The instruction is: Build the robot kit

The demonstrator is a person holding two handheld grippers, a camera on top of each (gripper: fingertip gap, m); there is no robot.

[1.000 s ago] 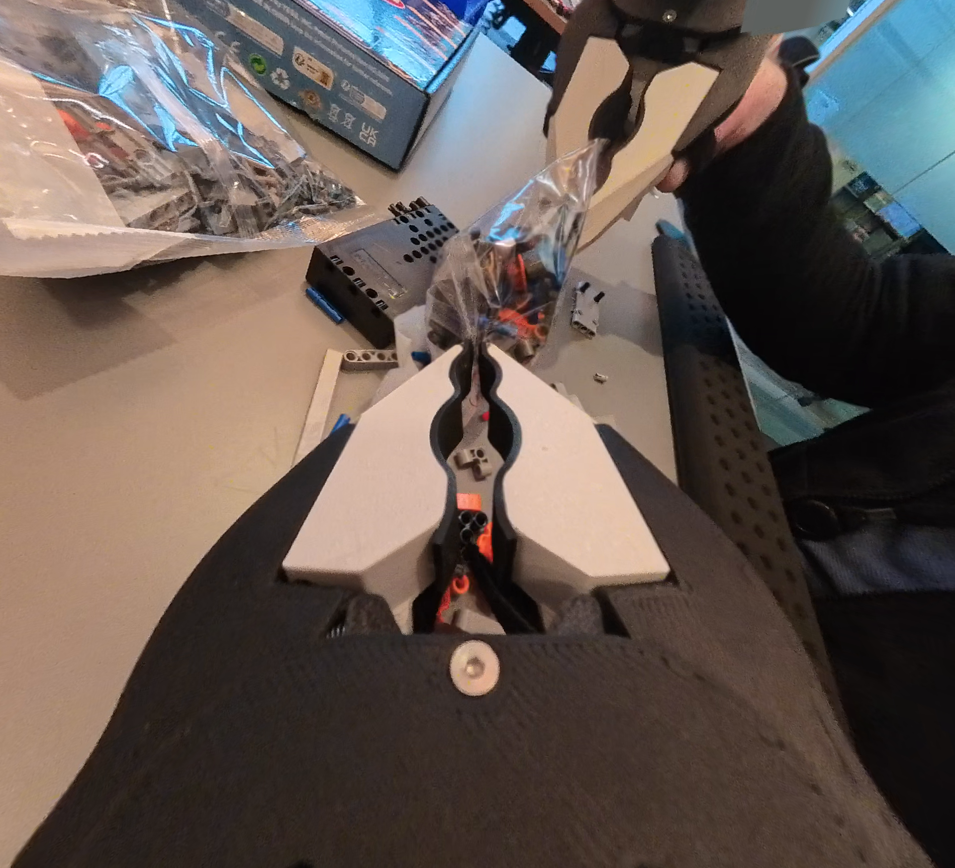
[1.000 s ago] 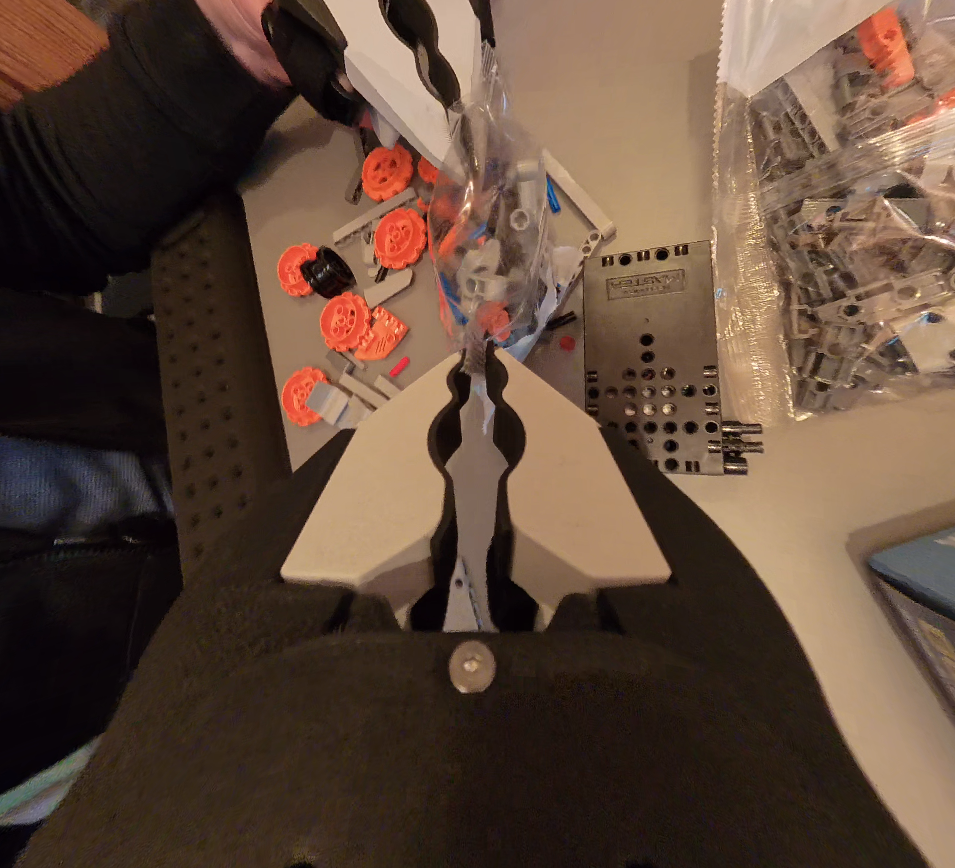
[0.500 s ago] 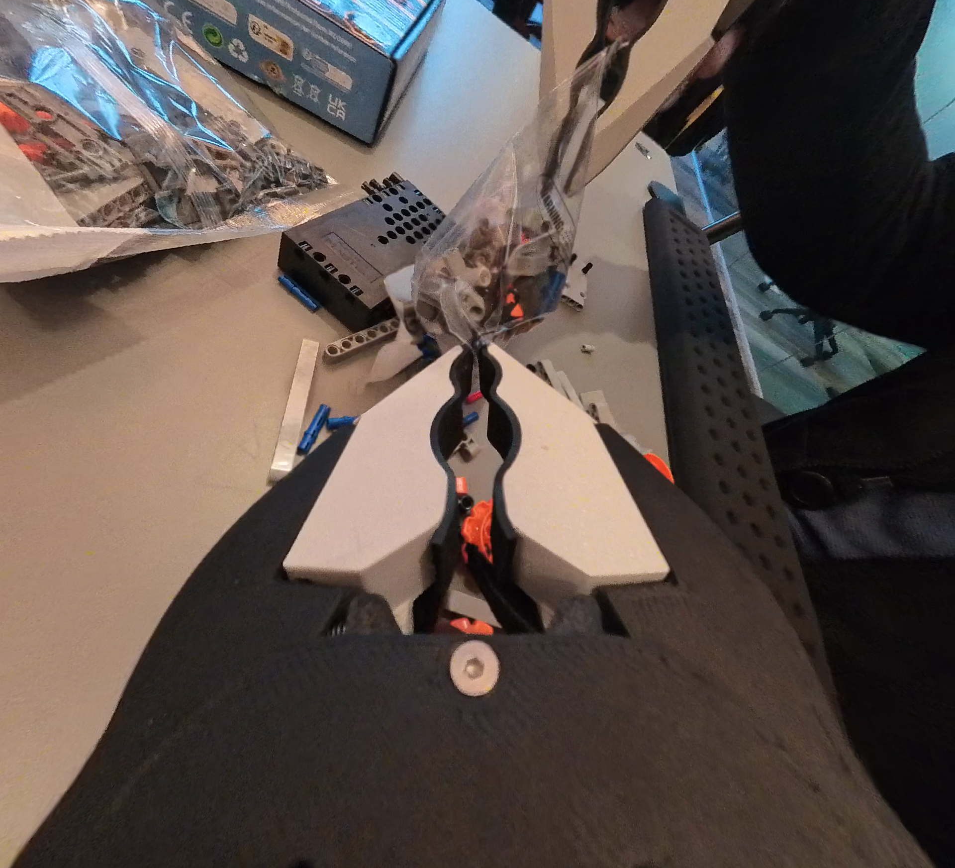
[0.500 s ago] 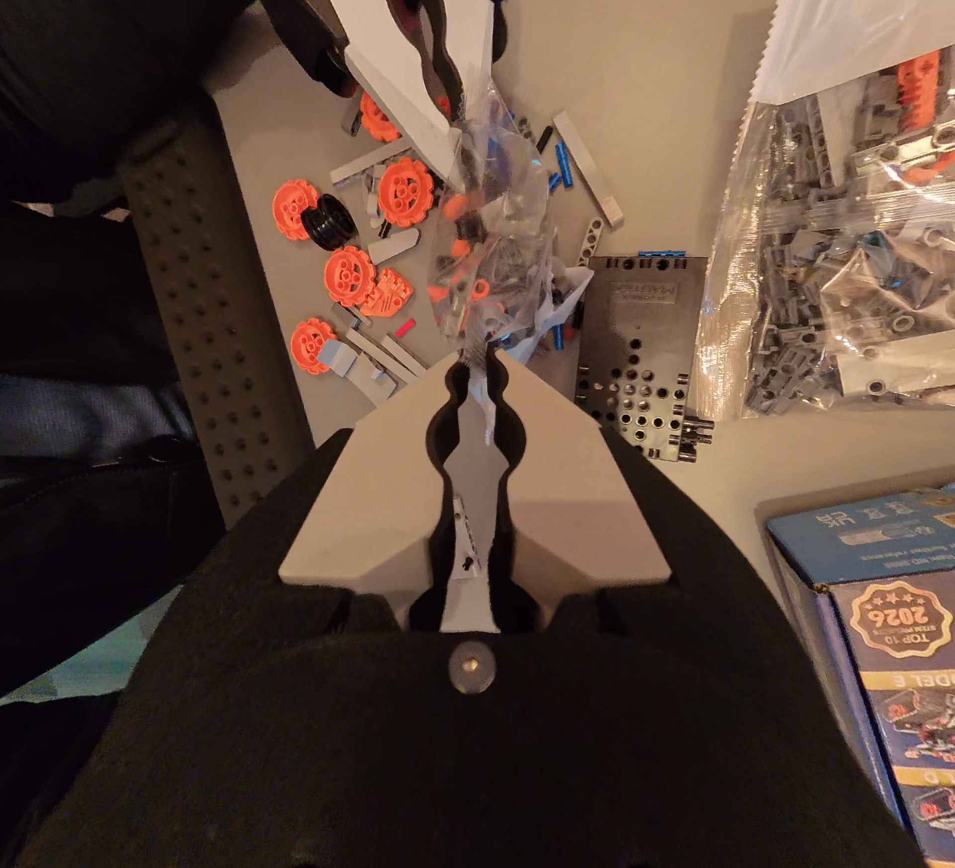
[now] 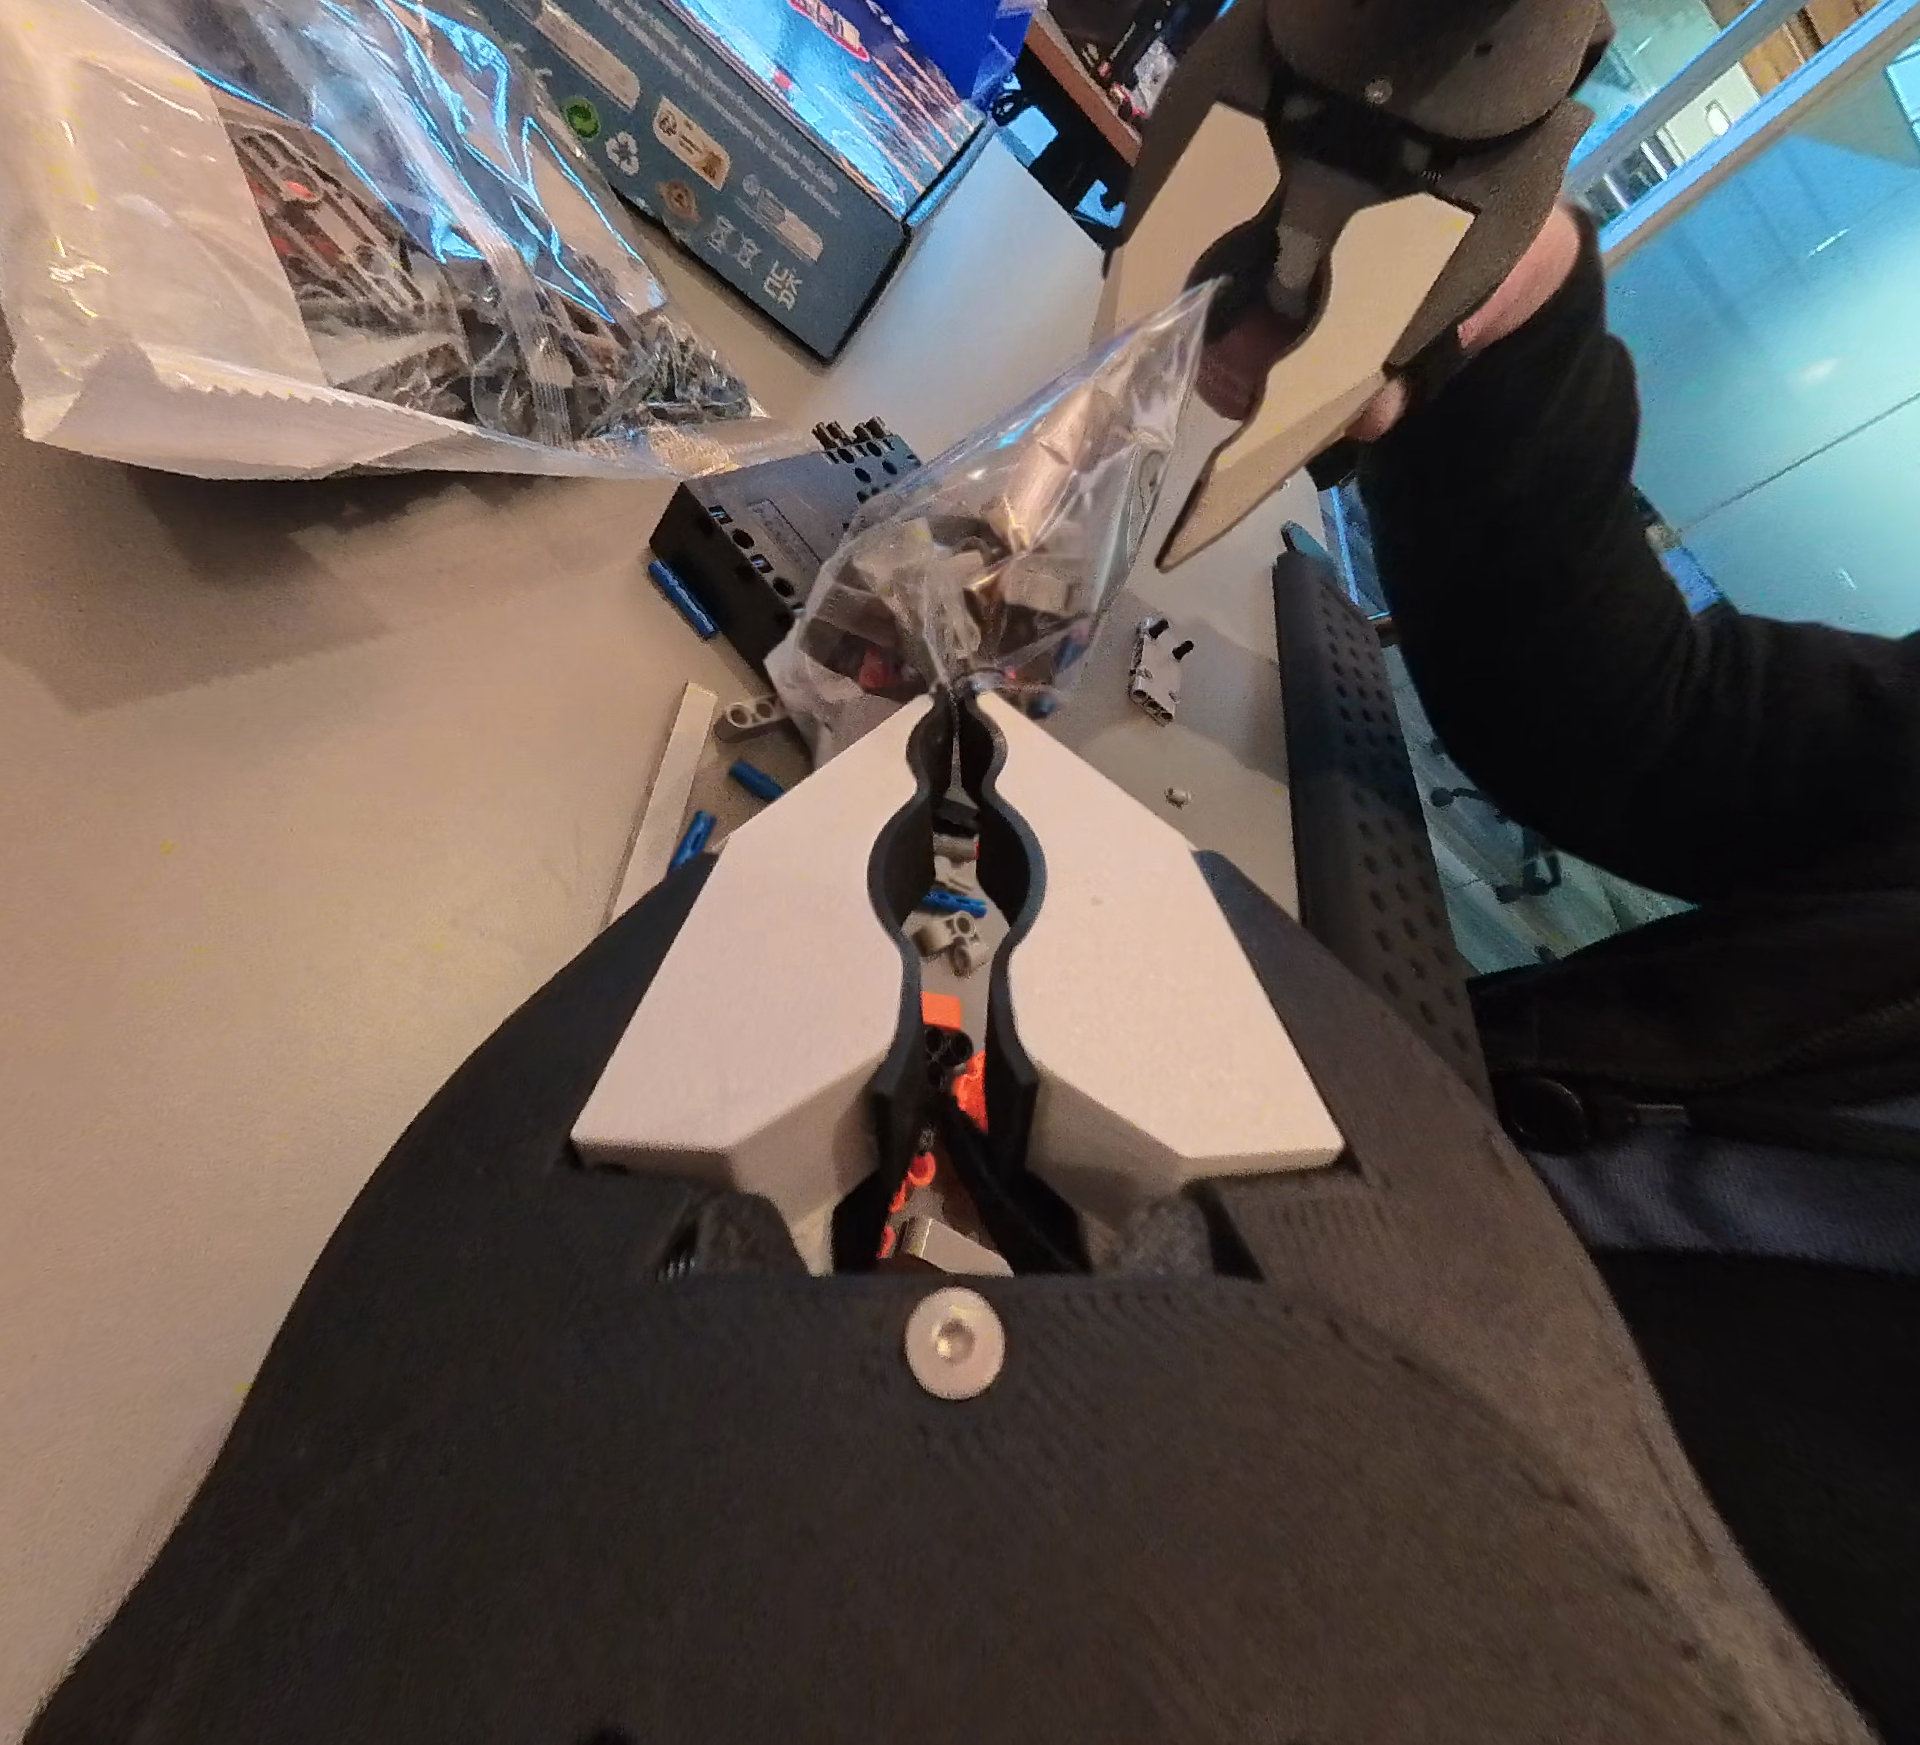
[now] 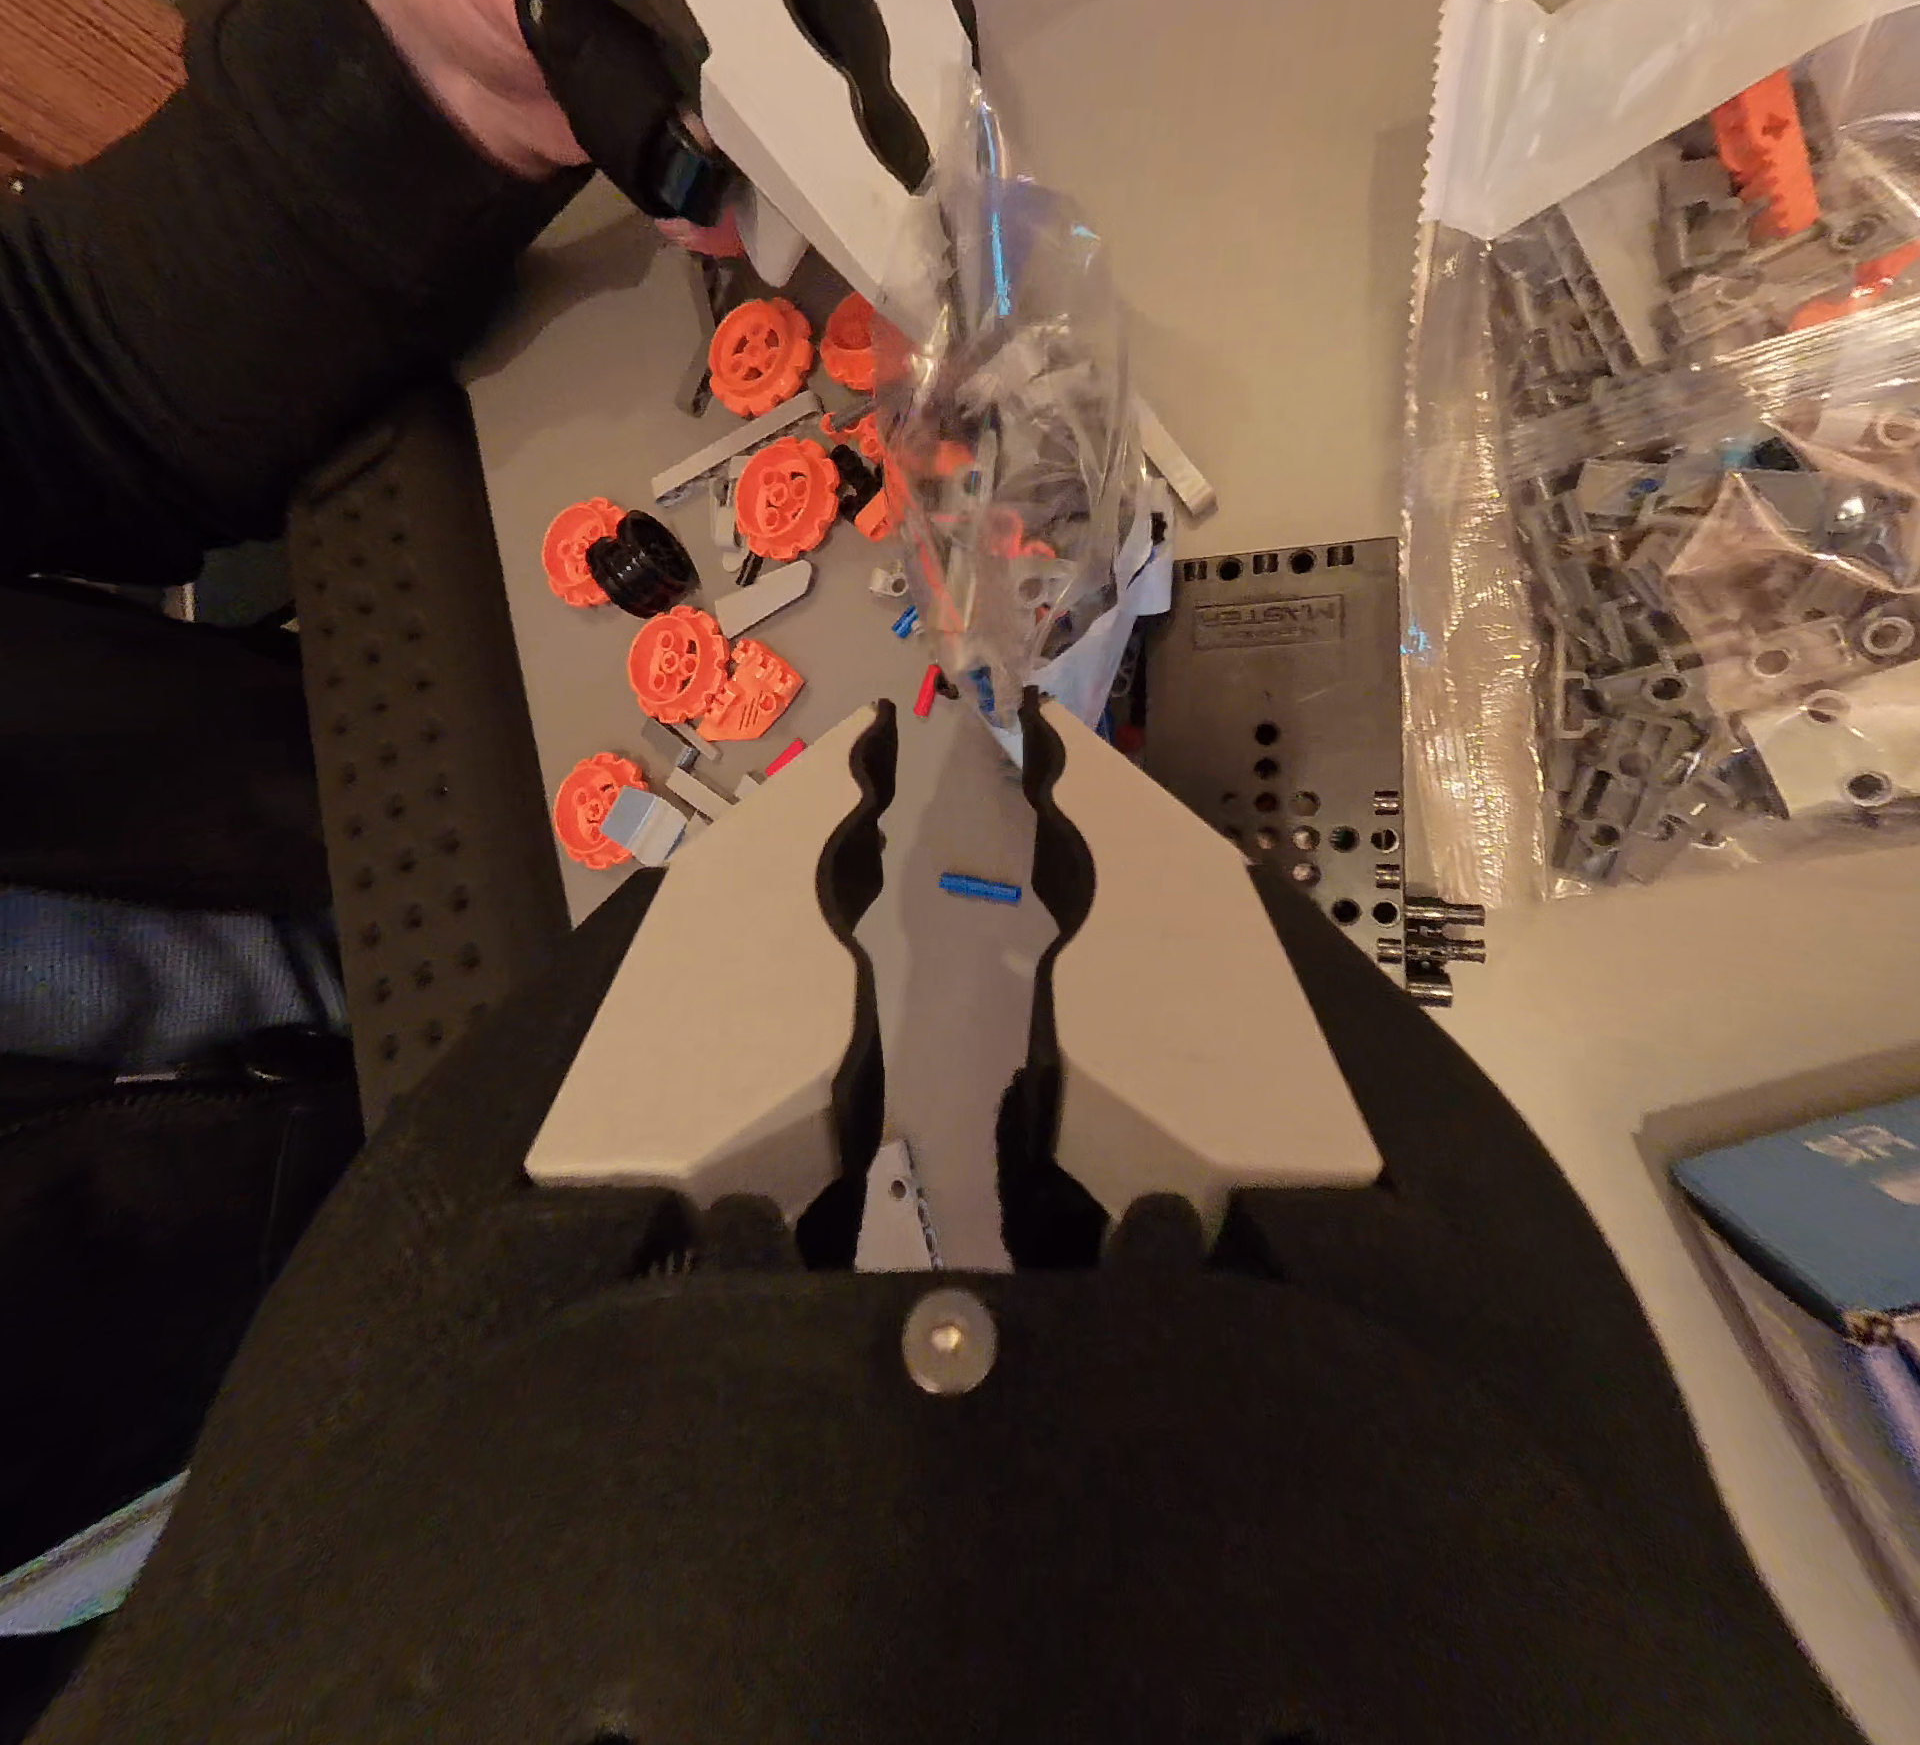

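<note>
Surface (image 5: pixel 260 760) is carrying a large bag of grey parts (image 5: pixel 312 241), a blue box (image 5: pixel 727 85) and a black perforated block (image 6: pixel 1278 708). Left gripper (image 5: pixel 951 708) is clenching its jaws on one corner of the small clear bag (image 5: pixel 997 573), which is hanging above the orange wheels (image 6: pixel 675 656). Right gripper (image 6: pixel 951 719) is standing with jaws released at the opposite corner. A pinch on thin film is looking slip-prone, so a firm squeeze seems advisable.

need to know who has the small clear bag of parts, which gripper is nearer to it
Left. The left gripper is shut on one end of the small clear bag. The right gripper is open at the bag's other end, its fingertips right beside the plastic but not clamping it.
</note>
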